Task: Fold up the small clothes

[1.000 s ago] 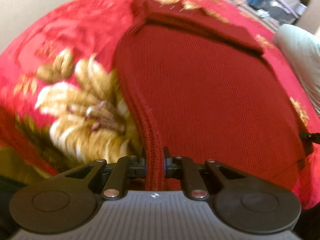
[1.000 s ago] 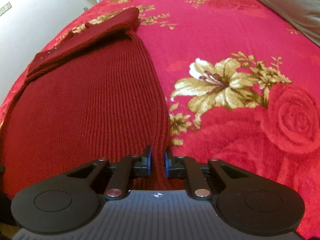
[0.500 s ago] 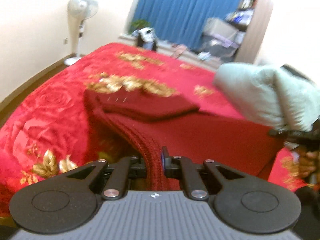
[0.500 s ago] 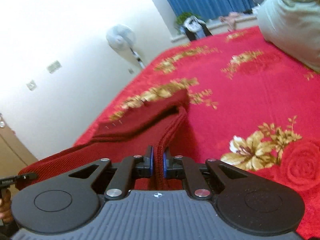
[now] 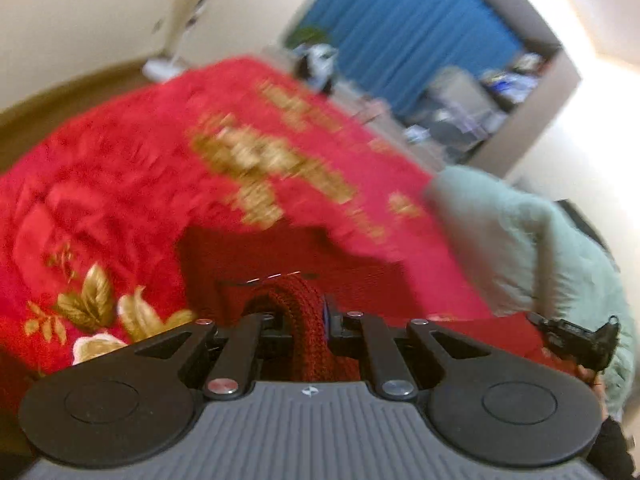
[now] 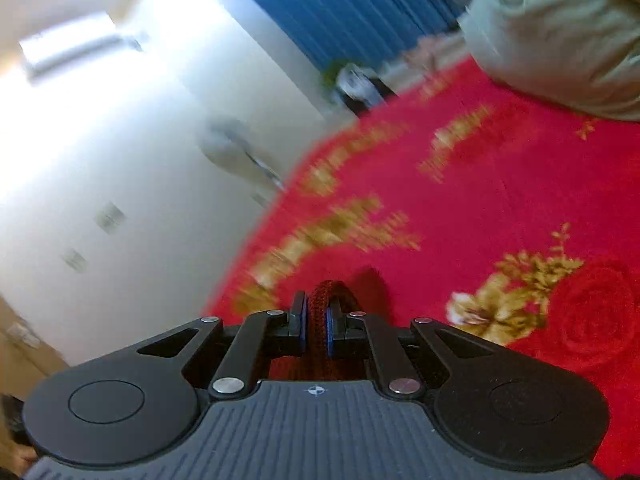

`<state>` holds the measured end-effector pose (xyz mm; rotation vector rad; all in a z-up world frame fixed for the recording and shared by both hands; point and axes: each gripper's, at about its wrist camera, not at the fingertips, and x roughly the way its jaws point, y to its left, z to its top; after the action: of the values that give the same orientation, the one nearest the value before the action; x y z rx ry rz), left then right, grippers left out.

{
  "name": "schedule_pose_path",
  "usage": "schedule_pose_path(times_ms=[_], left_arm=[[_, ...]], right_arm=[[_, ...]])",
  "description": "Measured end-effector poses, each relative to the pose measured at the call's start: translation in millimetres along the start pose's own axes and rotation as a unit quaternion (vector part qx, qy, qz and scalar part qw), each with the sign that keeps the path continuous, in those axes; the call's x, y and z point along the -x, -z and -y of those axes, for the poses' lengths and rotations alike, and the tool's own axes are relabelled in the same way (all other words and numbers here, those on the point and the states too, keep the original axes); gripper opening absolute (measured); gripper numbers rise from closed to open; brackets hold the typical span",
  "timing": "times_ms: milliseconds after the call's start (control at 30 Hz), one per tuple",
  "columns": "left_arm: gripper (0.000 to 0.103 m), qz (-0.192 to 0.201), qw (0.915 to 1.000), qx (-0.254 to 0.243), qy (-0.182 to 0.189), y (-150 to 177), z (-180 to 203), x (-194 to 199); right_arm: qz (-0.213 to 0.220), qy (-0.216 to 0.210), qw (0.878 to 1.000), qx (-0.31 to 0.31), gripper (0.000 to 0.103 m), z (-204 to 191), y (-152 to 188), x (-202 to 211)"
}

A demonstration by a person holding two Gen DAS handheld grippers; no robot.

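A bed fills the lower part of both views, covered by a bright red blanket (image 5: 120,184) patterned with gold and cream flowers and roses. Beyond the bed's far end hangs a blue curtain (image 5: 408,28), with a small green plant (image 5: 308,34) and some dark clutter below it. Left of the curtain runs a cream wall, where a white pedestal fan (image 6: 236,148) stands on the floor beside the bed; the right wrist view also shows a white air conditioner (image 6: 76,50) high on that wall. Right of the curtain, a shelf unit (image 5: 500,96) holds blurred odds and ends. A pale green quilt (image 5: 532,240) is bunched on the bed's right side.

The dark red knitted garment (image 5: 304,300) is raised off the bed. The left tongs (image 5: 300,320) are clamped tight on its ribbed hem, and the right tongs (image 6: 316,320) pinch another part of the same hem just as tightly. Both views are motion-blurred.
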<state>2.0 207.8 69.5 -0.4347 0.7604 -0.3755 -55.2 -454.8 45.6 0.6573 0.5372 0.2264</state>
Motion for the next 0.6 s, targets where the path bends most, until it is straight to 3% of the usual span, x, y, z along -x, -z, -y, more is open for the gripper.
schedule_pose_path(times_ms=[167,267,367,433,467,600], left_arm=[[0.011,-0.057,0.9973,0.020,-0.042,-29,-63,-94],[0.012,-0.091,0.9913,0.081,-0.050,-32,-98,-127],[0.015,-0.097,0.9918,0.056,-0.061,-33,-94,-137],[0.015,-0.099,0.9917,0.055,-0.060,-31,-96,-136],[0.015,-0.097,0.9920,0.061,-0.052,-32,-98,-135],[0.020,-0.077,0.9950,0.062,-0.011,-29,-96,-111]], right_arm=[[-0.081,0.063,0.994,0.023,0.008,18,-6,-112],[-0.103,0.087,0.990,0.035,0.009,30,4,-148],[-0.107,0.088,0.990,0.022,0.011,46,19,-159],[-0.116,0.092,0.989,0.025,0.020,49,24,-160],[-0.111,0.096,0.989,0.032,0.025,48,24,-157],[-0.078,0.106,0.990,0.041,0.029,51,17,-142]])
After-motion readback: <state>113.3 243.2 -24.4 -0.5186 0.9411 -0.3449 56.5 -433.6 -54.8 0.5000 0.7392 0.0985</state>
